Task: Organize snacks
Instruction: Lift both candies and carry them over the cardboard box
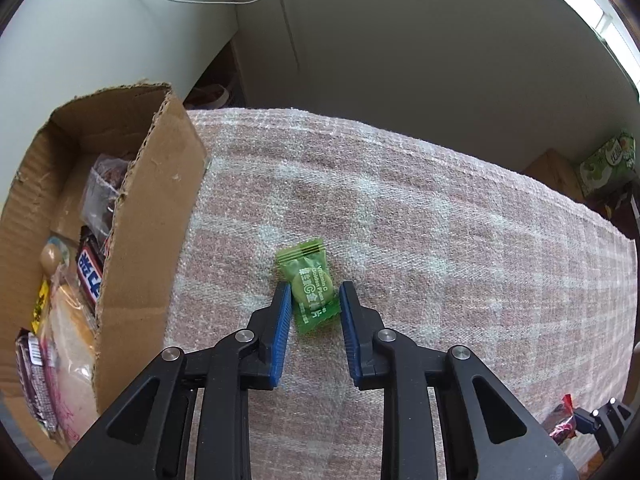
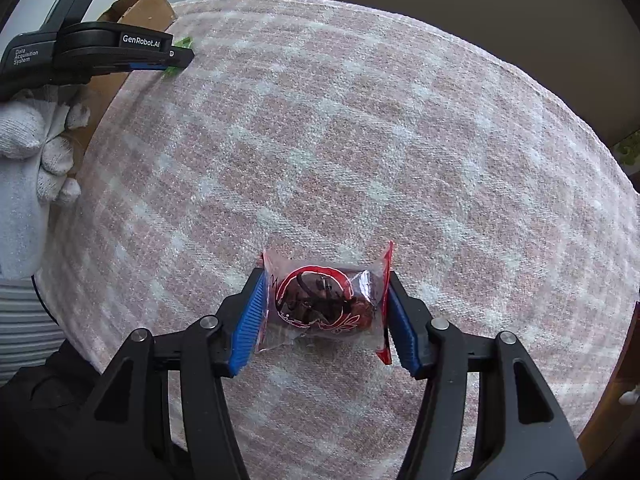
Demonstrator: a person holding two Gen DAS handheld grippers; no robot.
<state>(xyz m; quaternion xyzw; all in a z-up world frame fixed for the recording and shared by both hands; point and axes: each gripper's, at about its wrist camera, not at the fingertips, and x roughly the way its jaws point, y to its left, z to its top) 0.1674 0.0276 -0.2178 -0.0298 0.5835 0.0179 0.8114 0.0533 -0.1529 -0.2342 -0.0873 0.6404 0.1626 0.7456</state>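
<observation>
A small green wrapped candy sits between the blue pads of my left gripper, which is shut on it just right of the cardboard box. The right wrist view shows that gripper side-on, with green wrapper poking out at its tip. My right gripper points down at the checked cloth and is shut on a clear, red-edged snack packet, its pads pressing both wrapper ends. The right gripper and its packet also show low right in the left wrist view.
The open box holds several wrapped snacks and stands at the cloth's left edge. A white-gloved hand grips the left tool. Past the table's right end stands a green carton. A wall lies behind.
</observation>
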